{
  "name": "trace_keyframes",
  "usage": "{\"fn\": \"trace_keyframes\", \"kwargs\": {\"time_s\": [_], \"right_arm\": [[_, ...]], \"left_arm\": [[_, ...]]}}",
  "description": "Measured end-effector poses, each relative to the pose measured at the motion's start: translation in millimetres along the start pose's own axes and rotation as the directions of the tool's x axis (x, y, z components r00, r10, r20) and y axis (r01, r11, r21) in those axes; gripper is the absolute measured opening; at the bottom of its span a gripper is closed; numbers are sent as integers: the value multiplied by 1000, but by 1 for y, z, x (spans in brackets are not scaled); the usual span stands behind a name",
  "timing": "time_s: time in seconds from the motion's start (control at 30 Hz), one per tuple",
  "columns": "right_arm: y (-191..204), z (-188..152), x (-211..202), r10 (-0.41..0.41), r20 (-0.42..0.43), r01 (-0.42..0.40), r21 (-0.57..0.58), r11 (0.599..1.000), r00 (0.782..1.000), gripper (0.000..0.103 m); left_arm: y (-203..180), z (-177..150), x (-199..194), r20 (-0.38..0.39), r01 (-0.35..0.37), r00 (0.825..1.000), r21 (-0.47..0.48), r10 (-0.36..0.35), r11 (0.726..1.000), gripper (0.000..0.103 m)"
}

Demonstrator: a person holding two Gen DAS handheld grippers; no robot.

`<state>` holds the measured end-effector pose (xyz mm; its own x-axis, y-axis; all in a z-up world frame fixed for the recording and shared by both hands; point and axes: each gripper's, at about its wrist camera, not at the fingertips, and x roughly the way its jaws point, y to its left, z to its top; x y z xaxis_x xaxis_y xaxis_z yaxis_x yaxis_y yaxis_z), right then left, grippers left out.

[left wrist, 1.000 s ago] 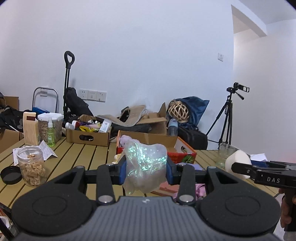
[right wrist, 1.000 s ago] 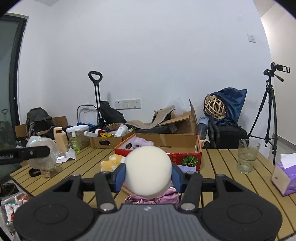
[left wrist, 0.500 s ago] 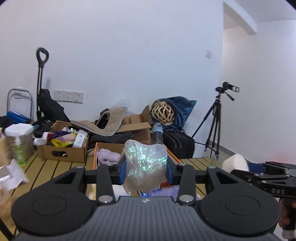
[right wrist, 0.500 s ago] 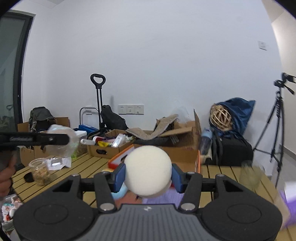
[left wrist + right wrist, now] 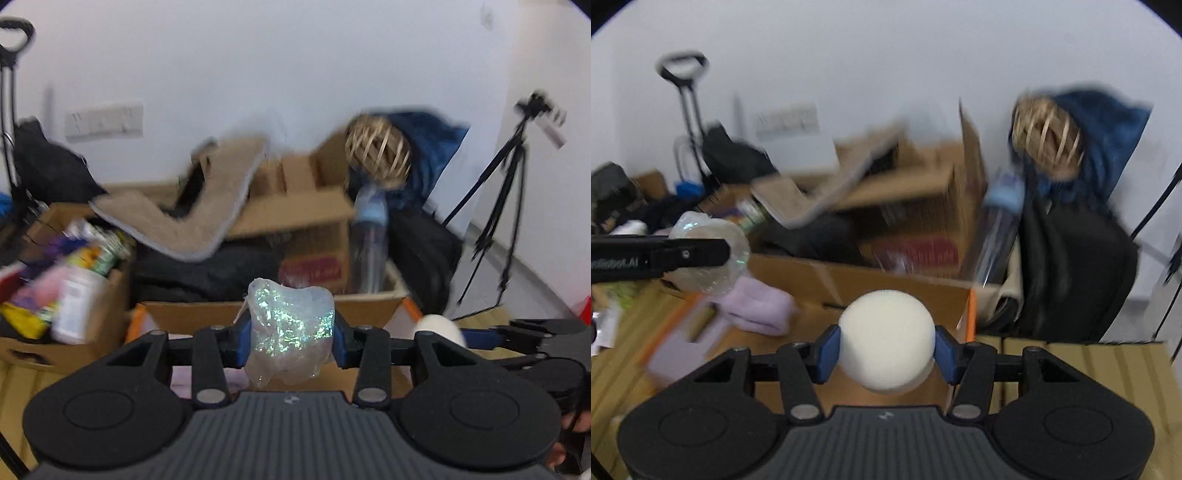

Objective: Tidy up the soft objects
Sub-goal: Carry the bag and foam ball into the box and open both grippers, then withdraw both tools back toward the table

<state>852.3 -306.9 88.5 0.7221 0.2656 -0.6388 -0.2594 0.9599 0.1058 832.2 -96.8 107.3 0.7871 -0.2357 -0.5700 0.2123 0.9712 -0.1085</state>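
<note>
My left gripper [image 5: 291,341] is shut on a clear glittery squishy toy [image 5: 290,332] and holds it above the near edge of an open cardboard box [image 5: 192,314]. My right gripper [image 5: 886,349] is shut on a white foam ball [image 5: 886,338] over the same box [image 5: 886,284]. A lilac folded cloth [image 5: 757,304] lies inside the box. The left gripper with its glittery toy [image 5: 709,258] shows at the left of the right wrist view. The white ball [image 5: 439,326] and right gripper show at the right of the left wrist view.
A smaller cardboard box of bottles and packets [image 5: 74,295] stands left of the main box on the slatted wooden table [image 5: 1082,362]. Behind are more boxes with a beige mat [image 5: 192,218], a water bottle [image 5: 369,236], a wicker ball [image 5: 376,151], a tripod [image 5: 506,206].
Both grippers have moved forward and closer to the open cardboard box, still holding their objects. The views are motion-blurred now.
</note>
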Motion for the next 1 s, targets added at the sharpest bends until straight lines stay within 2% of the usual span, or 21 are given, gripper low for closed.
{"fn": "trace_keyframes", "kwargs": {"time_s": [0.07, 0.1, 0.13, 0.2, 0.27, 0.3, 0.4, 0.5, 0.67, 0.8, 1.0], "right_arm": [[-5, 8, 44, 6, -59, -7, -8, 1000, 998, 54], [-7, 11, 62, -17, -74, 15, -16, 1000, 997, 55], [-8, 13, 75, -44, -86, 43, -12, 999, 995, 57], [-8, 15, 96, -106, -124, 103, -28, 994, 987, 60], [-5, 14, 102, -162, -117, 155, -65, 986, 980, 62], [-7, 14, 99, -160, -103, 154, -66, 986, 982, 63], [-12, 13, 80, -114, -72, 114, -6, 993, 991, 73], [-7, 19, 49, -123, -5, 123, -7, 992, 992, 75], [12, 22, -36, -86, 94, 89, -27, 996, 992, 75], [39, 15, -117, -90, 160, 105, -87, 991, 983, 76], [77, -13, -232, -87, 247, 125, -145, 982, 965, 81]], "left_arm": [[-3, -3, 39, -33, -71, 997, 58, 73, 996, 47], [-1, -4, 55, -57, -104, 993, 72, 108, 992, 48], [3, -5, 69, -83, -112, 990, 75, 118, 991, 54], [11, -4, 84, -118, -103, 987, 70, 111, 992, 58], [20, -1, 79, -88, -149, 985, 30, 151, 988, 66], [23, 1, 71, -60, -151, 987, 12, 151, 988, 71], [31, 7, 41, 14, -93, 996, -4, 93, 996, 77], [33, 13, 9, 43, -84, 995, -21, 85, 996, 78], [26, 11, -65, 83, -111, 990, 8, 110, 994, 87], [14, 5, -140, 113, -104, 989, 49, 98, 993, 91], [-4, -16, -273, 231, -49, 972, 85, 28, 995, 100]]}}
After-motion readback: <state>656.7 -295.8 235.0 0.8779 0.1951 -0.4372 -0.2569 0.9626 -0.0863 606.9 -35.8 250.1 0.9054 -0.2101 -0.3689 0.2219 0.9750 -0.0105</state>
